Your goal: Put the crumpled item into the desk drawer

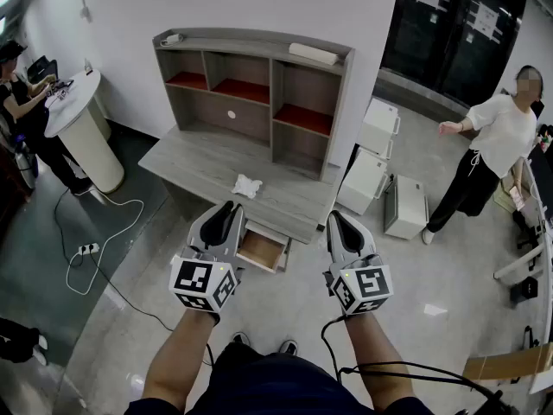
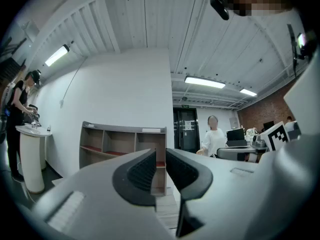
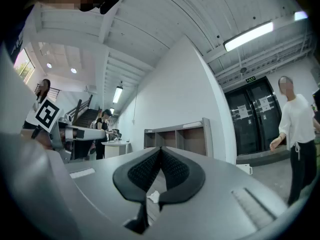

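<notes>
A white crumpled item (image 1: pixel 247 186) lies on the grey desk top (image 1: pixel 203 164), in front of the shelf unit (image 1: pixel 259 89). Under the desk's front edge a wooden drawer (image 1: pixel 261 249) stands pulled out and looks empty. My left gripper (image 1: pixel 227 208) hovers in front of the desk, just left of the drawer; its jaws stand a narrow gap apart with nothing between them (image 2: pixel 160 156). My right gripper (image 1: pixel 336 219) hangs to the right of the drawer with its pads touching (image 3: pixel 160 151) and holds nothing. Below those pads a scrap of the crumpled item (image 3: pixel 153 196) shows.
White cabinets (image 1: pixel 373 150) and a box (image 1: pixel 404 204) stand on the floor right of the desk, with a person (image 1: pixel 488 150) beyond them. At the left are a white round stand (image 1: pixel 79 124), another person (image 1: pixel 22 93), and a cable with a power strip (image 1: pixel 87 249).
</notes>
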The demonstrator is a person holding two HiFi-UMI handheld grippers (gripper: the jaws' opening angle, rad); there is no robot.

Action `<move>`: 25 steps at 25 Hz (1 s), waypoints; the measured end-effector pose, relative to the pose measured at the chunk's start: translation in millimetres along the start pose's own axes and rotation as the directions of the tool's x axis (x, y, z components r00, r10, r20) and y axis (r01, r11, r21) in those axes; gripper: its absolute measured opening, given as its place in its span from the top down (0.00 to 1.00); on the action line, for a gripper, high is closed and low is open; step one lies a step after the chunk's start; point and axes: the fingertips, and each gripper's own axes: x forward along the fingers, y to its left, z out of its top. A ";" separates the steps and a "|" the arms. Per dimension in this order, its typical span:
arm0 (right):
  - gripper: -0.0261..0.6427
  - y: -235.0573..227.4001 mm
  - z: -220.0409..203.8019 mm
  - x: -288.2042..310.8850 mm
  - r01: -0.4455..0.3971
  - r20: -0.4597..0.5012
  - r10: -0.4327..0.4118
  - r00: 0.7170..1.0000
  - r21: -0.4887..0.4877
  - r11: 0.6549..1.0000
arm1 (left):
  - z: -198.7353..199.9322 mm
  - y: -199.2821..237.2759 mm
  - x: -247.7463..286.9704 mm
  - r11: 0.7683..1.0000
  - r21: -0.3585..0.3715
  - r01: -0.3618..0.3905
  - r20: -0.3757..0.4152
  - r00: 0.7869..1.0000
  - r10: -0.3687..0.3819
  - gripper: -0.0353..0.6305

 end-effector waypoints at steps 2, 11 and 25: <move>0.95 2.3 3.4 -0.6 0.024 0.003 -0.024 1.000 -0.013 1.000 | 1.3 7.8 -0.4 1.000 -0.001 0.006 -0.002 1.000 -0.006 0.85; 0.95 22.7 -10.2 11.8 0.063 -0.033 -0.063 0.997 -0.003 0.998 | -7.3 47.3 -13.4 1.000 -0.022 -0.002 -0.033 0.999 0.002 0.85; 0.95 59.0 -20.2 29.7 0.045 -0.057 -0.044 0.997 0.000 0.999 | -18.4 73.1 -19.2 0.997 -0.072 0.020 -0.050 0.998 -0.024 0.85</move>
